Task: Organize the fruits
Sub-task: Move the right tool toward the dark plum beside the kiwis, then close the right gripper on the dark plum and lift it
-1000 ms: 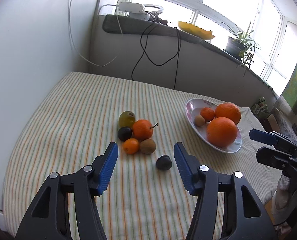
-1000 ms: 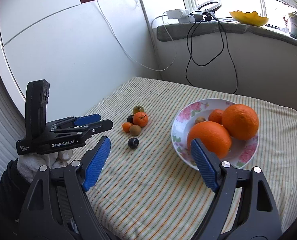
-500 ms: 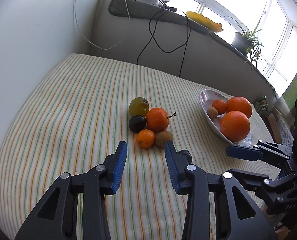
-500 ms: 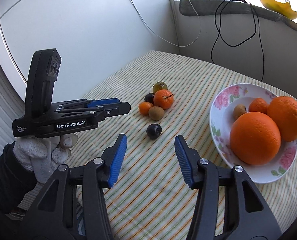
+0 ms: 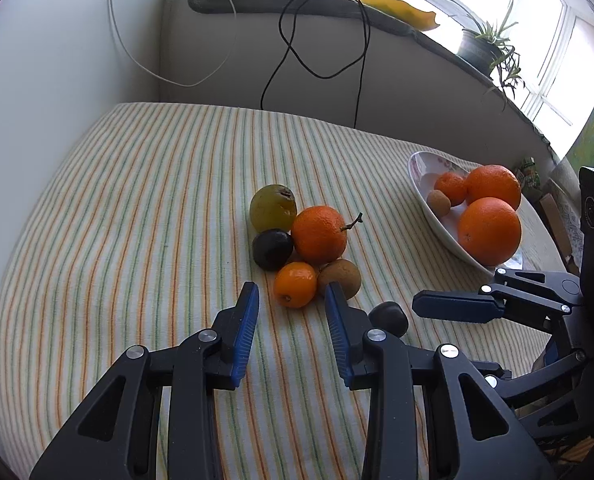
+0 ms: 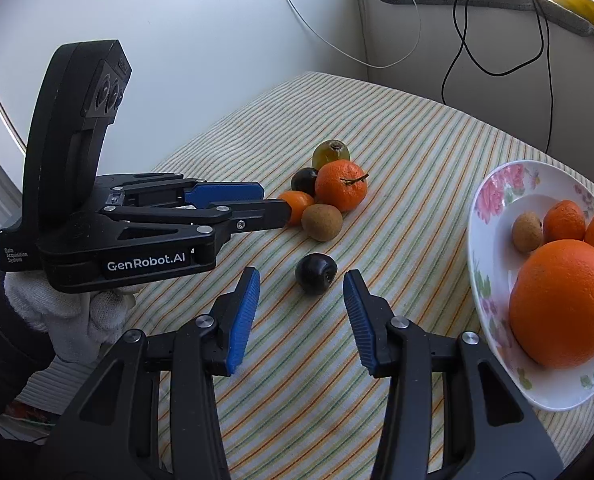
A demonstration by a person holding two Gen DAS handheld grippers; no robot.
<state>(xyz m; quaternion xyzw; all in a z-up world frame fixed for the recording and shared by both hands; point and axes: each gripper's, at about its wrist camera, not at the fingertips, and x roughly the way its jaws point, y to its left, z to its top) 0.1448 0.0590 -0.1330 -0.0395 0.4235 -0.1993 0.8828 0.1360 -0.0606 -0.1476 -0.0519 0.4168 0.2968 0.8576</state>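
While level over the cloth, both tools, left tool [image 5: 291, 300] and right tool [image 6: 301, 286], empty, narrowly parted.

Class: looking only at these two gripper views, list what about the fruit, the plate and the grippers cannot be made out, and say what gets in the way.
- Lone dark plum, left wrist view: mostly hidden behind the left gripper finger.
- Small orange, right wrist view: partly covered by the left gripper's fingertip; contact cannot be told.
- Floral plate, right wrist view: far side cut off by the picture edge.
- Right gripper, left wrist view: seen side-on, so its opening is unreadable there.
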